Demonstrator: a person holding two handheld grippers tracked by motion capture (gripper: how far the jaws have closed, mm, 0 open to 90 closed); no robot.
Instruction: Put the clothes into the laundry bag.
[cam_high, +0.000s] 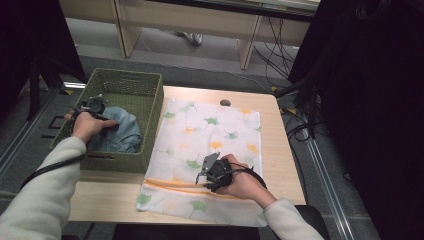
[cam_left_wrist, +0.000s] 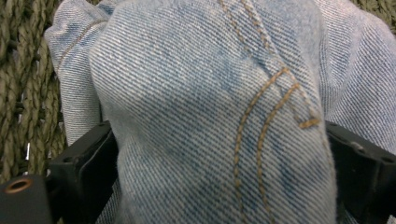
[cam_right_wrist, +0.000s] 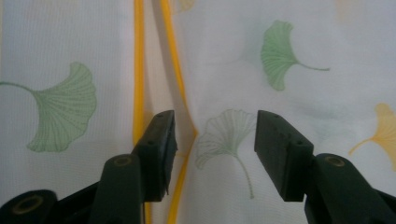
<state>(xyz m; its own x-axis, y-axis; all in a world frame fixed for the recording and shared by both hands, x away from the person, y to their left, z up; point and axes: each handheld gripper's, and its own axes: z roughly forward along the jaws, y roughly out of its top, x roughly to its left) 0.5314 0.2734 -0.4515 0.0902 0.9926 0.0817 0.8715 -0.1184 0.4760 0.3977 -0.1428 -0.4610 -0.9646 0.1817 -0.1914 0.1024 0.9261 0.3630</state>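
Blue denim jeans (cam_high: 122, 132) lie bunched in a green woven basket (cam_high: 125, 75) at the table's left. My left gripper (cam_high: 97, 107) reaches into the basket. In the left gripper view a thick fold of the jeans (cam_left_wrist: 210, 93) sits between the two black jaws of my left gripper (cam_left_wrist: 219, 154), and they press on it from both sides. A white cloth (cam_high: 210, 125) printed with green and yellow leaves covers the table's middle. My right gripper (cam_high: 207, 165) hangs low over its near part. In the right gripper view, that gripper (cam_right_wrist: 215, 135) stands open above the cloth (cam_right_wrist: 303, 37), beside a yellow trim (cam_right_wrist: 138, 56), with nothing held.
The wooden table (cam_high: 280, 140) shows bare wood to the right of the cloth and along the front. A small dark round object (cam_high: 225, 102) lies at the table's far edge. Desk legs and cables (cam_high: 280, 55) stand beyond. The basket's woven wall (cam_left_wrist: 23, 70) is close by the left jaw.
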